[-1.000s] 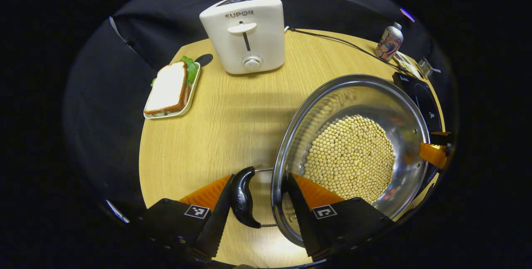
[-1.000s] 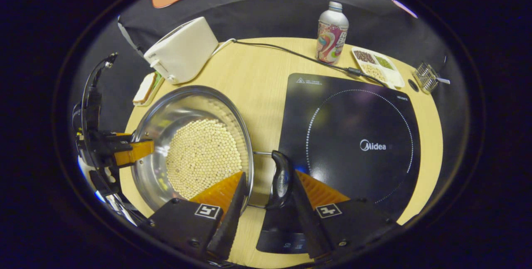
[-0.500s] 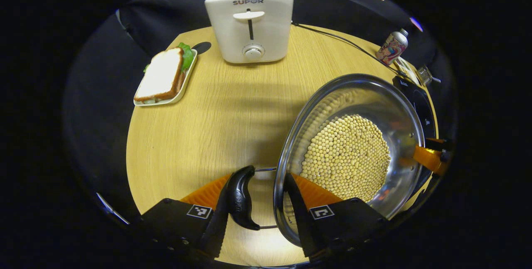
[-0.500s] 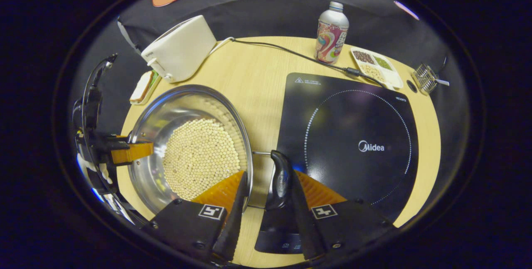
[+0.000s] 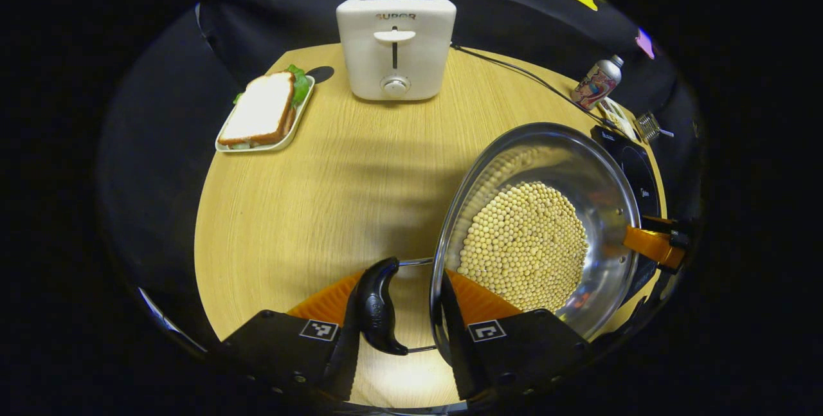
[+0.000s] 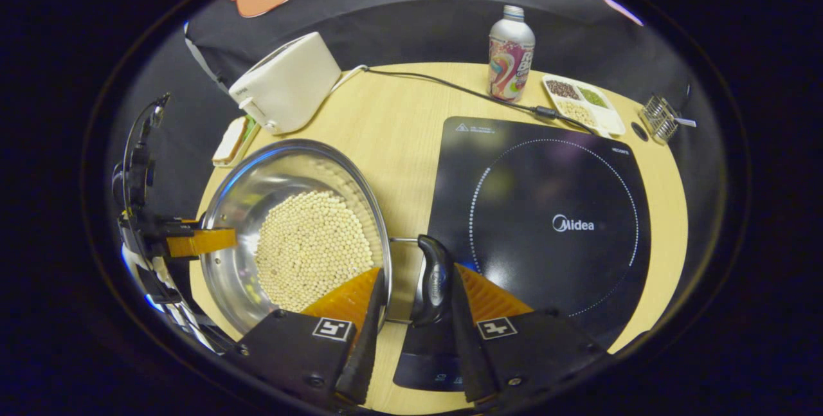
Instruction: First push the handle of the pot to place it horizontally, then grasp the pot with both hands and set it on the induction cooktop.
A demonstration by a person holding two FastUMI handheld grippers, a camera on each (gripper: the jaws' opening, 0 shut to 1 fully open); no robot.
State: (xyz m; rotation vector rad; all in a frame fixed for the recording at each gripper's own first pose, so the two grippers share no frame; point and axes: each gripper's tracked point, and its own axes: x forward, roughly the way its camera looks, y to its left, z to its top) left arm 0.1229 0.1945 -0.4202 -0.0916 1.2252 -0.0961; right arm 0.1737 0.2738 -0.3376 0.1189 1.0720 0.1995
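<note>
A steel pot [image 5: 598,165] holding pale beans [image 5: 524,249] sits on the wooden table left of the black induction cooktop [image 6: 553,210]. My left gripper [image 5: 398,339] is shut on the pot, one finger outside the black side handle [image 5: 378,307] and the other inside the pot's wall. My right gripper [image 6: 411,332] grips the opposite side the same way, with its handle [image 6: 434,281] and the rim between its fingers. Each gripper is also seen at the far rim from the other side: the left gripper [image 6: 193,242], the right gripper [image 5: 652,245]. Both handles lie level.
A white toaster [image 5: 395,43] and a plate with a sandwich [image 5: 263,110] stand at the back left. Behind the cooktop are a bottle [image 6: 511,53], a tray of grains [image 6: 582,104], a small wire holder [image 6: 662,120] and a black cable [image 6: 450,85].
Both grippers' fingers have drawn closer together on the handles and rim. The left gripper view has shifted a little over the table. The pot stays left of the cooktop.
</note>
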